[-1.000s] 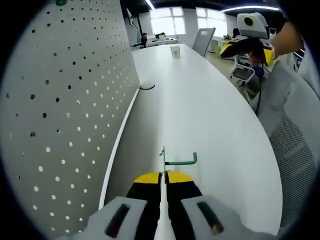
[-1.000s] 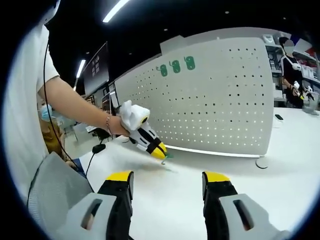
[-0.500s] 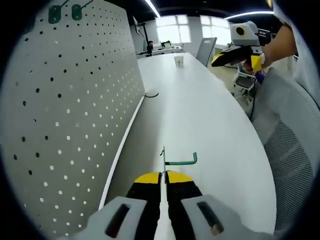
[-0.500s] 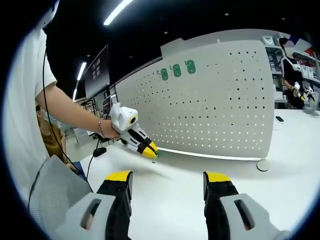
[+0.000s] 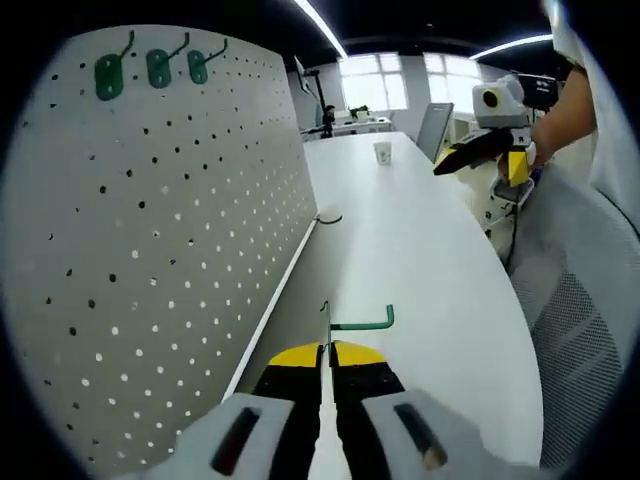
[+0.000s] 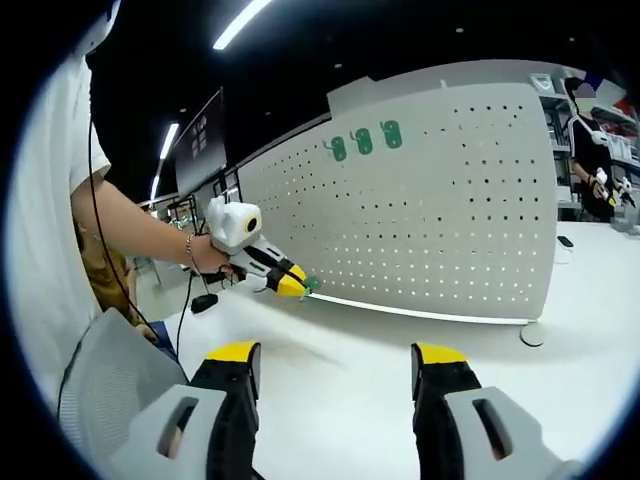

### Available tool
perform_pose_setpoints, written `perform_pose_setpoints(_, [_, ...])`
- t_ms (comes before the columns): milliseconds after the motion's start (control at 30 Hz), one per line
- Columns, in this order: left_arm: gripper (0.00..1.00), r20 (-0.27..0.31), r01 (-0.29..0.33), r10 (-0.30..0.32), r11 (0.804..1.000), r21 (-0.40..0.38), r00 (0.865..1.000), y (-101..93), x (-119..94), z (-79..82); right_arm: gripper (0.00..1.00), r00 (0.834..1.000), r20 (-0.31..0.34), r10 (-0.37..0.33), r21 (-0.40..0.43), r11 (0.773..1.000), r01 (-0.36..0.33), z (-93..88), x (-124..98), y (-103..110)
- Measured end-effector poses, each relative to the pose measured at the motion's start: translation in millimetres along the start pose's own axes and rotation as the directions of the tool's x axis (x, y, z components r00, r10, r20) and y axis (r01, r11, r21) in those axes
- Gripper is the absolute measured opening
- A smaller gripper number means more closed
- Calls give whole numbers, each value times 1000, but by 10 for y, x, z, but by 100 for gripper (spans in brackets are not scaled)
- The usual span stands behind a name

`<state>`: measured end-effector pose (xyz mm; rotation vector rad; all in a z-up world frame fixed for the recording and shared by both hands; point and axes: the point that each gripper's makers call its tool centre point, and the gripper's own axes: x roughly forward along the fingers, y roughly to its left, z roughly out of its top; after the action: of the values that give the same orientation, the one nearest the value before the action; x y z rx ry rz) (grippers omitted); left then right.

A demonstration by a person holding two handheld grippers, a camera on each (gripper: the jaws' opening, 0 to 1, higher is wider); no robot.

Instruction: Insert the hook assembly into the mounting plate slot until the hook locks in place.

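A small green hook sticks up from the shut yellow tips of my left gripper, above the white table. The white pegboard stands close on its left. Three green hooks hang near the board's top. In the right gripper view the left gripper is held by a hand near the pegboard, the green hook at its tip. My right gripper is open and holds nothing. It also appears raised over the table's far side as the right gripper.
A paper cup stands far down the table, and a dark cable loop lies at the pegboard's base. A mesh chair back is at the right. A round white disc lies near the board's end.
My left gripper has lifted with the hook and come nearer the pegboard, so the hung green hooks are in sight. The right gripper stays open.
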<state>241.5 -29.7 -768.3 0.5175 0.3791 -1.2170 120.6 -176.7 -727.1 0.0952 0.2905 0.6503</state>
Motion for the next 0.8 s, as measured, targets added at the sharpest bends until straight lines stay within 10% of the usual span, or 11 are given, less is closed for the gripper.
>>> perform_pose_setpoints(800, [3, 153, -150, 167, 982, -116, 974, -41, -557, 162, 59, 999, 30, 24, -10, 1000, -23, 112, 18, 65])
